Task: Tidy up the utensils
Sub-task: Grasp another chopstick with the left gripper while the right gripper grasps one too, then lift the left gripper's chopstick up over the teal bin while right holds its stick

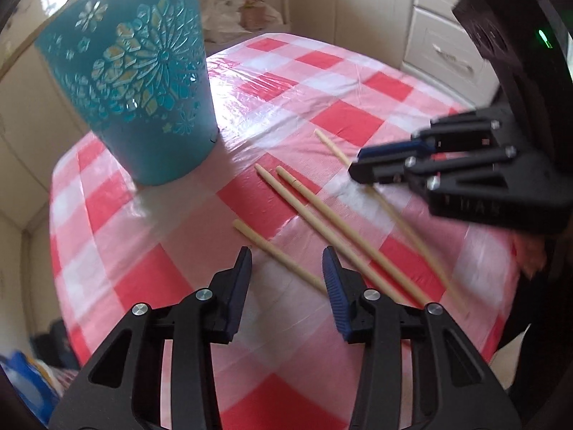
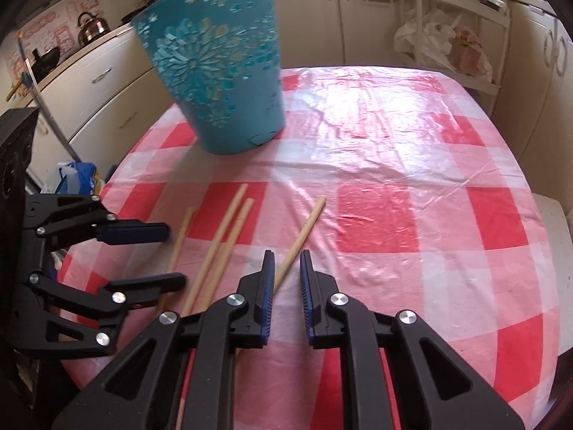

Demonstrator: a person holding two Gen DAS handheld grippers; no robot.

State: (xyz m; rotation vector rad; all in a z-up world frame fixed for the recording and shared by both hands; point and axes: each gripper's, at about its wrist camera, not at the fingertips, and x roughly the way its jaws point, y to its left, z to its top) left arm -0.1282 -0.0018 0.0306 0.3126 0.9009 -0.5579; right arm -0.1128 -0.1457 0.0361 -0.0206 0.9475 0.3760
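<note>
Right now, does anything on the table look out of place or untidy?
Yes. Four chopsticks lie loose on the checked tablecloth at different angles, none in the teal holder standing upright behind them. Nothing looks spilled or broken. Both the left gripper and right gripper are open; neither holds a chopstick.

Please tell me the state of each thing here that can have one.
Teal plastic cut-out bucket: upright on the cloth.
Four pale wooden chopsticks: lying loose on the red-and-white checked tablecloth.
Left gripper: open, holding nothing.
Right gripper: open around one chopstick.
</note>
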